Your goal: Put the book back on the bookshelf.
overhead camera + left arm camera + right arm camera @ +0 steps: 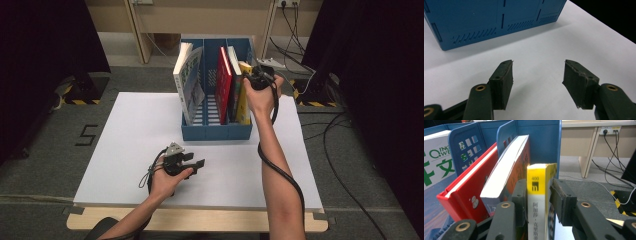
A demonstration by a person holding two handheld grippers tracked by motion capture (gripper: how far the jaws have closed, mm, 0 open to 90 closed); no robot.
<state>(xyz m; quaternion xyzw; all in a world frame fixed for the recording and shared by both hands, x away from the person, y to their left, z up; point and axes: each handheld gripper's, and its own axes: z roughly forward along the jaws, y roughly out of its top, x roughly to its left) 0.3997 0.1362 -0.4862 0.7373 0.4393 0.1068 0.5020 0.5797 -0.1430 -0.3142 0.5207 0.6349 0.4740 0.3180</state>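
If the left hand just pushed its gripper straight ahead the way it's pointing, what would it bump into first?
Probably the blue file box. The left gripper, jaws open with nothing between them, points across bare white tabletop toward the box's slotted wall. Nothing else seems to lie in between, though depth is hard to judge.

1. The left gripper (199, 165) is black, topped by a grey three-cornered plate at its eleven o'clock edge.
2. A black cable loops from it at nine o'clock.
3. Its fingers (502, 82) carry dark, frayed rubber pads and brass-ringed rivets.
4. The right gripper (253, 77) is black; a thick black cable trails along the forearm.
5. Both forearms are bare, sleeveless.
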